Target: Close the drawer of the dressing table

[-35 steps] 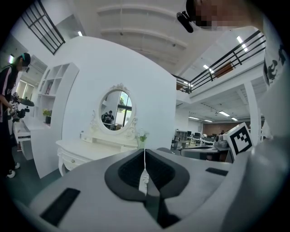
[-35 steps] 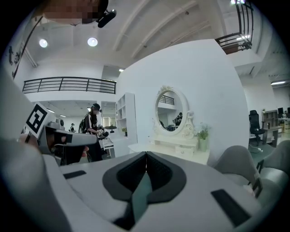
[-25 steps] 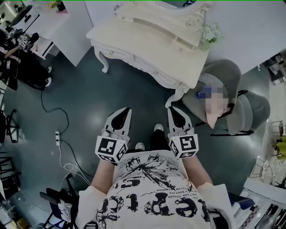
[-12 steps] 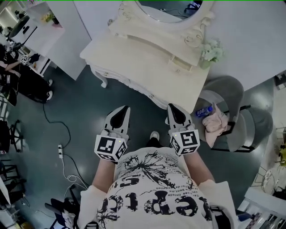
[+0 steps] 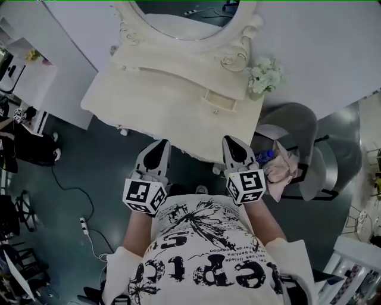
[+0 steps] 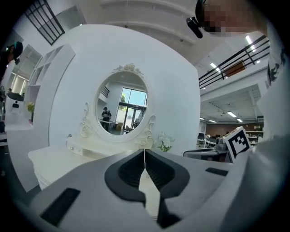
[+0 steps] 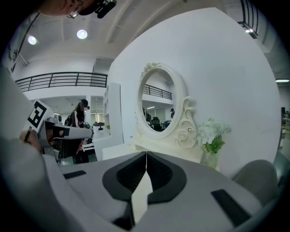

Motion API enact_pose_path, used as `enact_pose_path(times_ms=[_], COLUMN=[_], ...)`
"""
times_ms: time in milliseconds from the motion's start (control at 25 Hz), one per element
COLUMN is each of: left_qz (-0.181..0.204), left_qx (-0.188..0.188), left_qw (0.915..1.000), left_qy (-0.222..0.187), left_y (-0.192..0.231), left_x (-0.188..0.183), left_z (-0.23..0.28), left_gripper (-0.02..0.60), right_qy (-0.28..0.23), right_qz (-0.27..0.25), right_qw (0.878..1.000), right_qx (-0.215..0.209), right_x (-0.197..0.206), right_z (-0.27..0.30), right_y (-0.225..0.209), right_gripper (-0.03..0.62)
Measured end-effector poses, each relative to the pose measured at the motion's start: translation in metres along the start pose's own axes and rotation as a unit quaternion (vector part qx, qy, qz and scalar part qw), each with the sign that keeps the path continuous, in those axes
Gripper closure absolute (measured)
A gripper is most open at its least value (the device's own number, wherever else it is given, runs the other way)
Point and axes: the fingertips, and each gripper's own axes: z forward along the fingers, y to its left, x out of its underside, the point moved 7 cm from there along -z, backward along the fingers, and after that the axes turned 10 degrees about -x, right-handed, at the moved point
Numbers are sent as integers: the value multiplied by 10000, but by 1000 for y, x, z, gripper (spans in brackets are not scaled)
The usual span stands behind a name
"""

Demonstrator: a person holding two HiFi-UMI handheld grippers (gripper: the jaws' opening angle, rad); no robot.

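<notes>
The cream dressing table with its oval mirror fills the top of the head view. A small drawer with a knob stands pulled out of the low shelf box under the mirror, right of centre. My left gripper and right gripper point at the table side by side, tips at its front edge, touching nothing. Both are shut and hold nothing. In the left gripper view the closed left gripper faces the mirror. The right gripper, seen in its own view, faces the mirror too.
White flowers stand at the table's right end. A grey chair to the right carries a pink cloth and a blue bottle. A white cabinet stands at the left, and a power strip lies on the dark floor.
The person has walked up to the dressing table. Both shut grippers have come from well short of it to its front edge, and the table now looms larger.
</notes>
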Motion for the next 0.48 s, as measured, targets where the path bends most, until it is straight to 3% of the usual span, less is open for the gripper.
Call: enact_pose_path(times_ms=[240, 480], left_qz=[134, 325], left_qx=[785, 1596], left_qw=[9968, 9863], left_qy=[96, 261], left_y=[17, 47], left_x=[-23, -43], left_z=[64, 141], left_gripper=[561, 561], right_qy=[-6, -9], right_qz=[246, 455], right_qw=[9965, 9862], right_qx=[793, 1589], right_x=[-11, -18], right_z=[20, 61], right_y=[-22, -42], right_gripper=[577, 577])
